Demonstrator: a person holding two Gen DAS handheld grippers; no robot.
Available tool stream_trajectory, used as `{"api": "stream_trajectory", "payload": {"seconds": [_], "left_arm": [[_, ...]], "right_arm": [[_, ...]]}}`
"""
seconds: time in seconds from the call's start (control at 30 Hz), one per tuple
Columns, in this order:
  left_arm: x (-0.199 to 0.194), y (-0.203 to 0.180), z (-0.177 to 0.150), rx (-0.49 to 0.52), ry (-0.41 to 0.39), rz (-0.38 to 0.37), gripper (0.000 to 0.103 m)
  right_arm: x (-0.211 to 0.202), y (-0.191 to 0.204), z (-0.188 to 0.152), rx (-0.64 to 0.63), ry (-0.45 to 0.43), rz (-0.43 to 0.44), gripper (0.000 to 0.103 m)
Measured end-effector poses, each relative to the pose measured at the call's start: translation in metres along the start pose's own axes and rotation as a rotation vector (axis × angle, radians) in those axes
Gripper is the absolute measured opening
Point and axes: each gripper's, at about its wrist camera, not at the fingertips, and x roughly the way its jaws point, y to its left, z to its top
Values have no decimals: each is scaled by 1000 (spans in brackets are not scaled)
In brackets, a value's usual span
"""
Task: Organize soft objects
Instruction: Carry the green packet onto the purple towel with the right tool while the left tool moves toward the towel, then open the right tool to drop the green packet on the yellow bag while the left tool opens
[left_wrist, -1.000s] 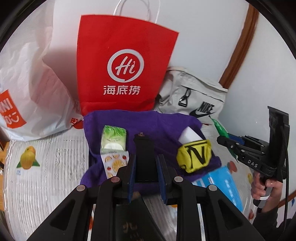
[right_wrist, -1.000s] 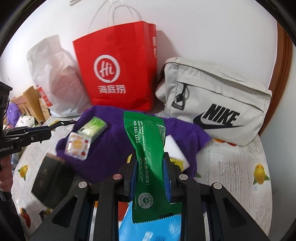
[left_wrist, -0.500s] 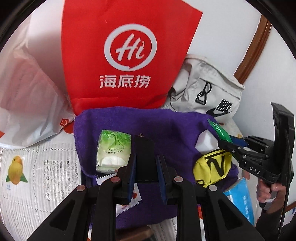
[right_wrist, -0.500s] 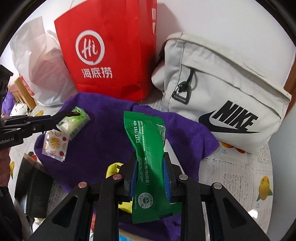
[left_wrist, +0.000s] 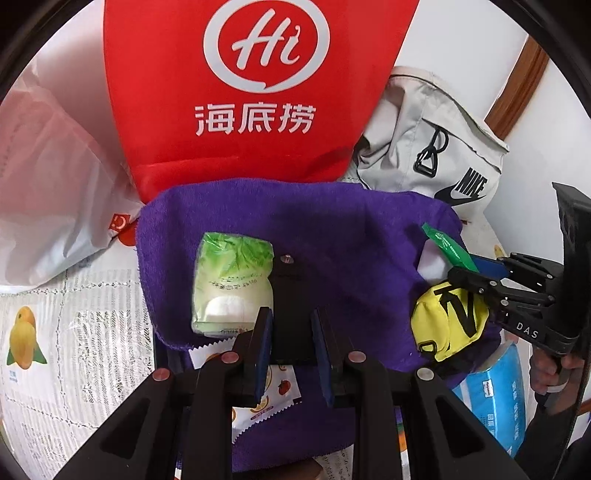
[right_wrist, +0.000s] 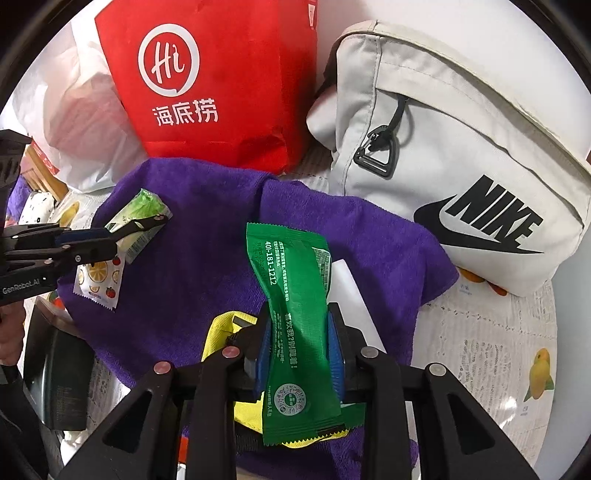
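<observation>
The green foil snack packet (right_wrist: 295, 314) sits pinched upright in the right tongs (right_wrist: 300, 345), whose jaws are easing apart, over the purple towel (right_wrist: 207, 258). Left tongs (left_wrist: 290, 328) squeeze a flat black thing (left_wrist: 291, 295), right beside the pale green tissue pack (left_wrist: 231, 284).

A home: a fruit-printed white cloth (right_wrist: 517, 332) covers the desk, with a red paper shopping bag (left_wrist: 251, 92) and grey fabric sports bag (right_wrist: 461, 147) against a white wall.

Facing a plain white wall (left_wrist: 461, 44), brown wooden trim (left_wrist: 517, 85) running up at right; daylight falling evenly.
</observation>
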Motion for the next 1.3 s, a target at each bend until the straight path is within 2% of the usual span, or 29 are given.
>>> {"api": "stream_trajectory", "payload": {"seconds": [0.17,0.3,0.33,0.4,0.47,0.6,0.73,0.93,1.07,1.17,1.3], "left_arm": [[6,-1,0,-2,29,4,23],[7,-4,-1,1,41,27,36],[6,-6,0,8,39,34,39],[1,-10,-1,21,29,38,55],[-5,-14,-2,39,14,40,58],[-18,-21,-2,60,-13,59,58],[-39,-30,-7,77,-49,77,58],[-76,-41,-23,80,-135,72,58],[-98,-39,-40,51,-145,40,58],[-115,-38,-56,42,-163,84,58],[-130,-37,-77,9,-157,69,58]], "right_arm": [[6,3,0,-8,10,1,31],[7,4,-1,-17,2,4,35],[7,5,0,-24,1,1,37],[6,7,0,-35,-3,-1,45],[4,7,-1,-35,-10,-5,54],[-2,3,-6,-6,-24,12,55],[-13,3,-12,21,-34,33,65],[-38,9,-26,32,-49,18,66],[-66,12,-42,54,-85,36,66],[-91,16,-59,92,-136,30,66],[-118,20,-82,124,-169,73,66]]}}
